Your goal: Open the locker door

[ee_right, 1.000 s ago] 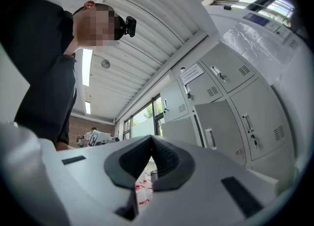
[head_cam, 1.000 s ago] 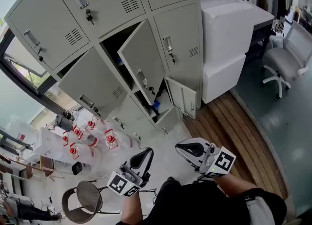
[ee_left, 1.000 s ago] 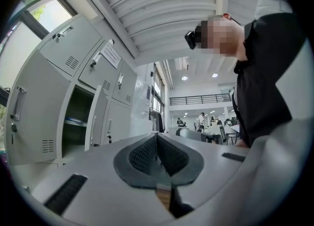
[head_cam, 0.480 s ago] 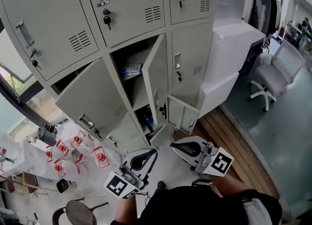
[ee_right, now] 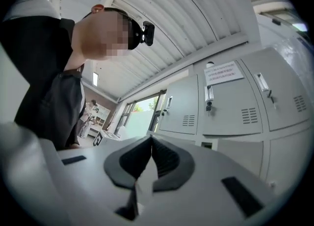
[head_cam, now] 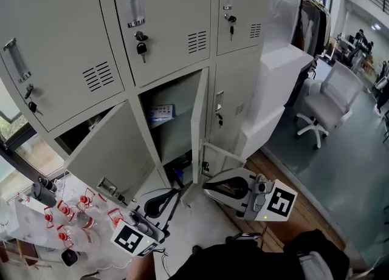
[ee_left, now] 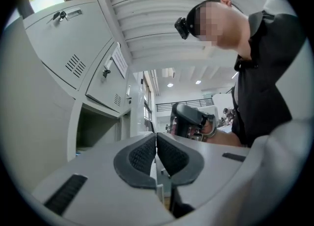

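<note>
Locker door (head_cam: 198,121), a pale grey metal panel in the middle column of the grey steel locker bank (head_cam: 73,42), stands swung out edge-on in the head view. Its compartment is exposed, with a small blue-and-white box (head_cam: 161,113) on the shelf inside. To its left a second grey door (head_cam: 112,148) hangs open and tilted, and a smaller low door (head_cam: 222,156) is ajar at its lower right. The left gripper (head_cam: 163,200) and right gripper (head_cam: 214,189) are both near the person, apart from the lockers and touching nothing. Clear bottles with red caps (head_cam: 64,227) stand on the floor at the left, and a white swivel chair (head_cam: 322,105) is far right.

The left gripper view adds what the head view cannot. This gripper's (ee_left: 156,152) ribbed black pads are pressed together with nothing between them. The right gripper (ee_left: 190,120) shows beyond, with an open compartment (ee_left: 95,129) at the left.

The right gripper view shows its own jaws (ee_right: 150,154) closed tight and empty. Shut upper doors rise at the right, one bearing a white paper notice (ee_right: 223,72) and a hanging key (ee_right: 208,106).
</note>
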A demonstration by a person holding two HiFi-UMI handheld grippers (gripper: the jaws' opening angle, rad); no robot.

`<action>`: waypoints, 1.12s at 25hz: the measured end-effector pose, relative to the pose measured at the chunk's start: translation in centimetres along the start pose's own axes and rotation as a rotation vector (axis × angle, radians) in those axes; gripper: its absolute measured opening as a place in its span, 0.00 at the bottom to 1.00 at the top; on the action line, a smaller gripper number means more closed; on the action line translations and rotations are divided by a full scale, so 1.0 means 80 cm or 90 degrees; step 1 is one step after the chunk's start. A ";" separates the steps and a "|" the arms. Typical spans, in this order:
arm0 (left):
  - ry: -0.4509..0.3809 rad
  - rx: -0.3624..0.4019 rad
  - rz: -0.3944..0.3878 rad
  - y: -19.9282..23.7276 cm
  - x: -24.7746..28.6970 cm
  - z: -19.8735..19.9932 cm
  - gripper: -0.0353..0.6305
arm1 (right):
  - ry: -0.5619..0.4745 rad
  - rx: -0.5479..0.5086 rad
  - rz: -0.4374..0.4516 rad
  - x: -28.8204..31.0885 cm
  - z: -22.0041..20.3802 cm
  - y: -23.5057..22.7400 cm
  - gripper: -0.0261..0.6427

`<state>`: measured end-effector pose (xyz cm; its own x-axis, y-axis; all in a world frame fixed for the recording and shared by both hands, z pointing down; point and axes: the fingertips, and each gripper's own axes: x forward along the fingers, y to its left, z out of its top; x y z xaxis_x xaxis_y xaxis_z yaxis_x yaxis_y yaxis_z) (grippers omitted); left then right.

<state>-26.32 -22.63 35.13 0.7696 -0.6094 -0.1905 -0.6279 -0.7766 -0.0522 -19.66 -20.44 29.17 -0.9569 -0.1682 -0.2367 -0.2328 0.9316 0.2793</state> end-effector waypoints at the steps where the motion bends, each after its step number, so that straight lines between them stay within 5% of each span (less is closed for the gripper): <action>1: 0.005 0.014 0.022 0.013 0.001 0.009 0.08 | 0.003 -0.012 -0.009 0.001 0.007 -0.014 0.06; 9: -0.006 0.078 0.137 0.080 -0.007 0.121 0.08 | -0.080 -0.040 -0.023 0.016 0.104 -0.137 0.06; 22: 0.018 0.198 0.192 0.129 0.012 0.267 0.08 | -0.051 -0.080 0.035 0.101 0.212 -0.244 0.16; 28: -0.025 0.071 0.177 0.160 0.013 0.282 0.08 | -0.001 -0.123 0.024 0.142 0.229 -0.265 0.20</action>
<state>-36.17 -29.64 12.13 0.5630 -0.7876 -0.2506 -0.8242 -0.5574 -0.0997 -22.40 -36.22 3.47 -0.9653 -0.1336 -0.2246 -0.2261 0.8579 0.4614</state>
